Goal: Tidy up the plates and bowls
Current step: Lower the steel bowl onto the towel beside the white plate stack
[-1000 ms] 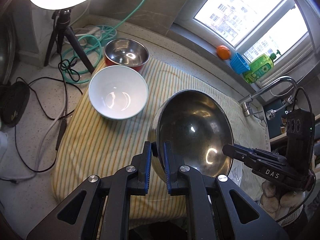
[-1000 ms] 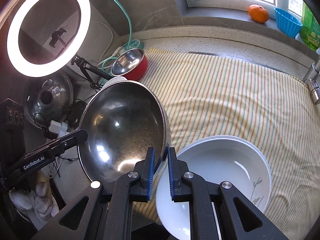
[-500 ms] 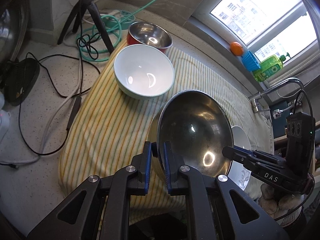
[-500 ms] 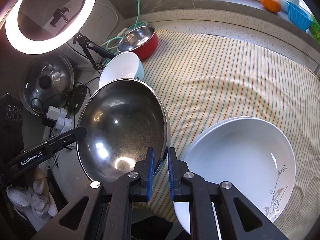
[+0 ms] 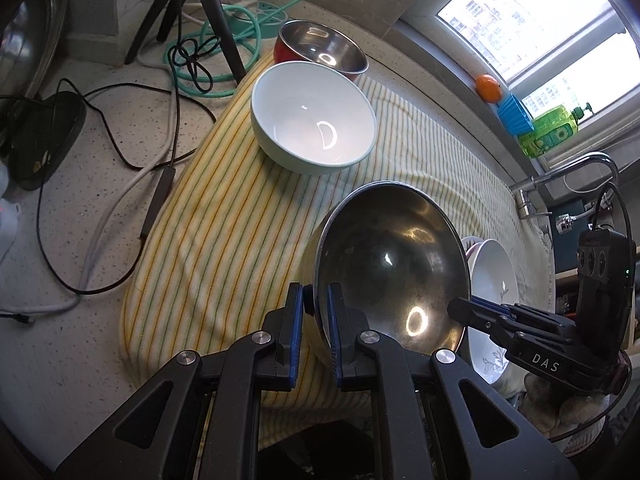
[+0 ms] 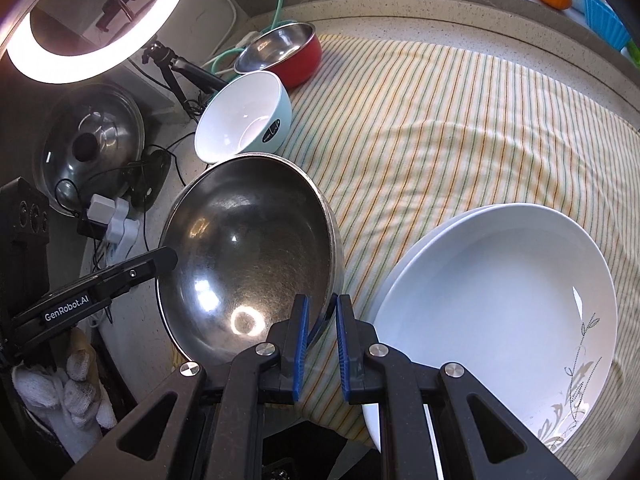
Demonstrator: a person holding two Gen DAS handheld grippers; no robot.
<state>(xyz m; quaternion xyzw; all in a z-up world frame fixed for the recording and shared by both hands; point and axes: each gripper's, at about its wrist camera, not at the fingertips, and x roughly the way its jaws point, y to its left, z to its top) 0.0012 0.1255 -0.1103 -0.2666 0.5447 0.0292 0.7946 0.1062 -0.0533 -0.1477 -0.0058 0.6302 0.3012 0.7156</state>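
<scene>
Two hand-held grippers, left hand-held gripper (image 5: 316, 306) and right hand-held gripper (image 6: 321, 312), clamped on steel bowl (image 5: 390, 268) rim, opposite sides

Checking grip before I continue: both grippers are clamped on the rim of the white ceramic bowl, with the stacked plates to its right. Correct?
Not quite. The left gripper and right gripper clamp the large steel bowl, as both wrist views show. The white bowl sits free; the stacked plates are right.

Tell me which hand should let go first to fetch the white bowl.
Left. Both grippers clamp the steel bowl; the left gripper holds the rim side facing the white bowl, the right gripper sits beside the plates.
</scene>
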